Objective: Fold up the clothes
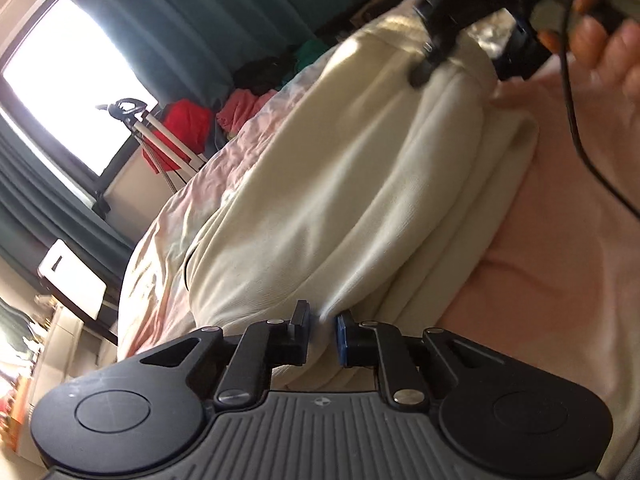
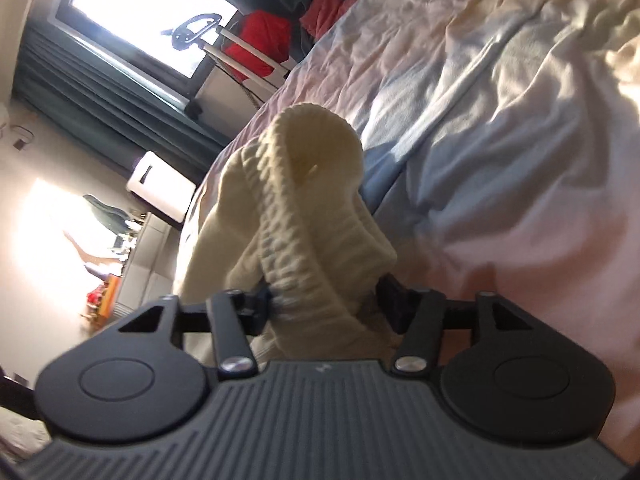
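Note:
A cream garment (image 1: 340, 184) lies folded in long layers on the bed. My left gripper (image 1: 323, 332) is shut on one end of it, with cloth pinched between the blue pads. My right gripper (image 2: 324, 300) is shut on the garment's ribbed waistband (image 2: 296, 216), which bunches up and loops between the fingers. In the left wrist view the right gripper (image 1: 424, 68) shows at the garment's far end, held by a hand (image 1: 608, 40).
The bed (image 2: 500, 100) has a wrinkled pale pink and blue sheet. Red, pink, black and green clothes (image 1: 224, 116) are piled at its far side. A garment steamer stand (image 2: 224, 44) is by the bright window. A white appliance (image 2: 160, 184) stands by the bed.

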Demonstrator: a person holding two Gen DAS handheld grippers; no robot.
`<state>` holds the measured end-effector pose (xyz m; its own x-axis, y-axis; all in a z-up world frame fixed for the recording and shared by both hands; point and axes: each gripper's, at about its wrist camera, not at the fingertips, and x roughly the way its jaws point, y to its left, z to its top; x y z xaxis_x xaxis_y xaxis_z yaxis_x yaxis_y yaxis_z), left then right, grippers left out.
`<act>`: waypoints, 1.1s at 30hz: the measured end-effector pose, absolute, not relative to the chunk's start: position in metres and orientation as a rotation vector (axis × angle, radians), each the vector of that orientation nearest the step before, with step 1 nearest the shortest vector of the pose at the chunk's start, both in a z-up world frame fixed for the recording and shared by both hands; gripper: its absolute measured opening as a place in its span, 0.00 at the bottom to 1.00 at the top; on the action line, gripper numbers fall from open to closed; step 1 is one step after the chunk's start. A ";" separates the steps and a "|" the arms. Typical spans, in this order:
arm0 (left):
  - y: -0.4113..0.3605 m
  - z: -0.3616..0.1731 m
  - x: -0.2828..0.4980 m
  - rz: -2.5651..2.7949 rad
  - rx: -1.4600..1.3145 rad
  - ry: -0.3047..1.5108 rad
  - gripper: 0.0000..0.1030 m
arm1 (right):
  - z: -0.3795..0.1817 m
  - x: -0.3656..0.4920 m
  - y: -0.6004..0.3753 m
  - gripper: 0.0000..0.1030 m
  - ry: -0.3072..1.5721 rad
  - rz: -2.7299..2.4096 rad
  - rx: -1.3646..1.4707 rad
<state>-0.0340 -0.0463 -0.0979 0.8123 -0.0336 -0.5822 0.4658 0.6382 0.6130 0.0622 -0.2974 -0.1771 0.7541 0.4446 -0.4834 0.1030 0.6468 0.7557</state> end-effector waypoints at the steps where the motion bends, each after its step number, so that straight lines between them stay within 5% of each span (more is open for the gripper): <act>1: -0.047 -0.099 -0.034 -0.306 0.842 0.568 0.19 | -0.179 0.063 -0.296 0.71 0.723 0.215 0.858; 7: -0.047 -0.105 -0.032 -0.317 0.845 0.582 0.21 | -0.197 0.074 -0.280 0.88 0.820 0.272 0.837; 12: -0.043 -0.104 -0.030 -0.316 0.812 0.595 0.21 | -0.192 0.078 -0.275 0.90 0.784 0.347 0.845; 18: -0.042 -0.104 -0.028 -0.311 0.796 0.602 0.27 | -0.177 0.072 -0.275 0.89 0.681 0.426 0.852; 23: -0.040 -0.099 -0.027 -0.320 0.748 0.611 0.30 | -0.193 0.080 -0.260 0.72 0.810 0.316 0.732; 26: -0.037 -0.079 -0.031 -0.422 0.594 0.604 0.48 | -0.183 0.074 -0.259 0.58 0.782 0.300 0.724; 28: -0.031 -0.060 -0.035 -0.486 0.465 0.569 0.76 | -0.178 0.067 -0.259 0.50 0.762 0.293 0.721; 33: 0.006 -0.027 -0.025 -0.479 0.167 0.495 0.93 | -0.161 0.060 -0.266 0.40 0.687 0.289 0.746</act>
<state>-0.0249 0.0061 -0.0271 0.7725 -0.4004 -0.4928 0.4796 0.8766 0.0394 0.0596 -0.2661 -0.1608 0.7468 0.4718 -0.4687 -0.0049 0.7086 0.7056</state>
